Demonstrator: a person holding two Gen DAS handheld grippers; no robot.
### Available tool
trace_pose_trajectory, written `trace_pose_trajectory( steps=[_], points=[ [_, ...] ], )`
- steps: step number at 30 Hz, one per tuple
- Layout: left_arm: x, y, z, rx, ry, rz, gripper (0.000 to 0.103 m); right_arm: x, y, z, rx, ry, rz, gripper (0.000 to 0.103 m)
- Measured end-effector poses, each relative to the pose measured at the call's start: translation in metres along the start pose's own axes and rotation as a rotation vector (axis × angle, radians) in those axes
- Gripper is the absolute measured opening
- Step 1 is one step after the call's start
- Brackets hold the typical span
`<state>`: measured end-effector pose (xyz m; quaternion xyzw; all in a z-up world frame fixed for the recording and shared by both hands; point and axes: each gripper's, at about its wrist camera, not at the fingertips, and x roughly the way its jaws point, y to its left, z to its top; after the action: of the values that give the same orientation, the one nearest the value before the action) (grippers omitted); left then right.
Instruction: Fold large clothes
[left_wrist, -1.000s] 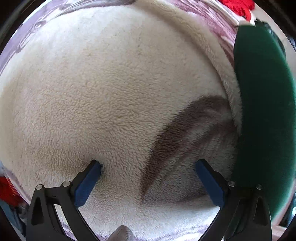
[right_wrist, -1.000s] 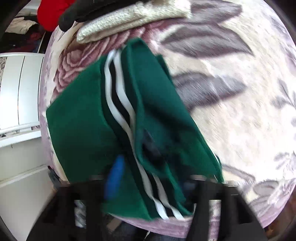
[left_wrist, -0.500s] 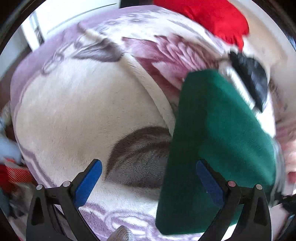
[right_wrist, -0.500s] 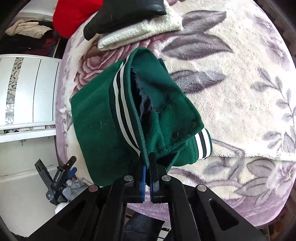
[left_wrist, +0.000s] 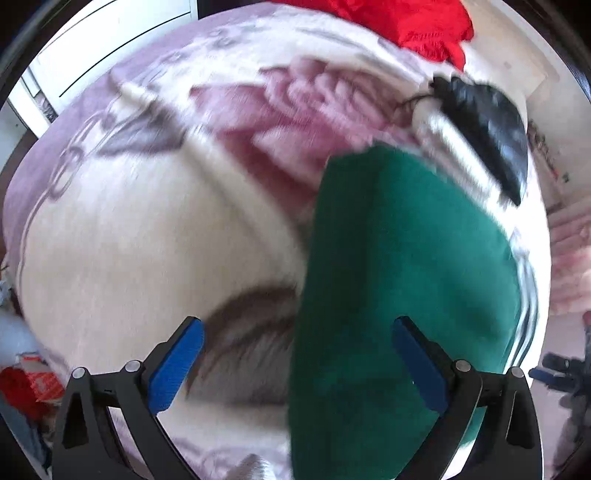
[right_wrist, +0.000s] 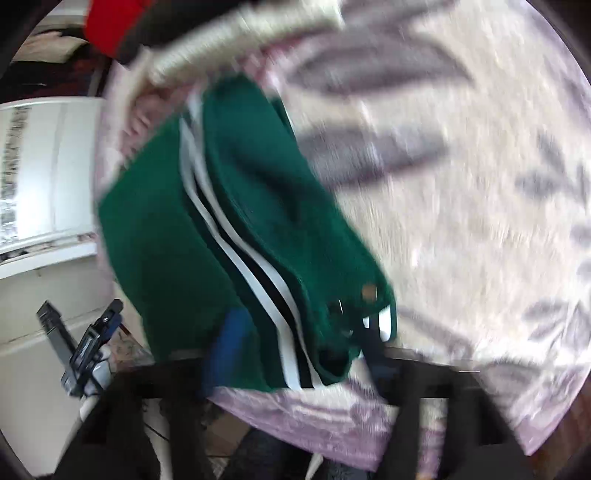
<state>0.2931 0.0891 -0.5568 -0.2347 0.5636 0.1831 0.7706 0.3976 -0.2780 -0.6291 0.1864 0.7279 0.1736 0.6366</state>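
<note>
The left tongs (left_wrist: 295, 360) stand wide apart and hold nothing, above the edge of the folded green jacket (left_wrist: 402, 295) on the flowered blanket (left_wrist: 147, 240). The right tongs (right_wrist: 299, 343) are opening, the jacket's (right_wrist: 258, 229) striped edge between them. Only the right view shows those white stripes (right_wrist: 236, 258) and a white cabinet (right_wrist: 44, 166); only the left shows a black garment (left_wrist: 487, 136)

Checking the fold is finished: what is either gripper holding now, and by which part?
Nothing. The left gripper is open above the blanket; the right gripper's jaws are opening off the green garment.
</note>
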Motion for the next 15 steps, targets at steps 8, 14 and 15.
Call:
trace_pose_trajectory(
  steps=[8, 14, 15],
  points=[
    [0.101, -0.025, 0.095, 0.012, 0.109, -0.175, 0.096, 0.054, 0.007, 0.099, -0.119, -0.024, 0.117, 0.091],
    [0.072, -0.021, 0.075, 0.006, 0.026, -0.259, 0.052, 0.109, -0.006, 0.125, 0.023, 0.101, 0.317, 0.063],
    [0.07, -0.018, 0.078, -0.013, 0.024, -0.277, 0.05, 0.107, 0.001, 0.123, 0.004, 0.085, 0.317, 0.04]
  ],
)
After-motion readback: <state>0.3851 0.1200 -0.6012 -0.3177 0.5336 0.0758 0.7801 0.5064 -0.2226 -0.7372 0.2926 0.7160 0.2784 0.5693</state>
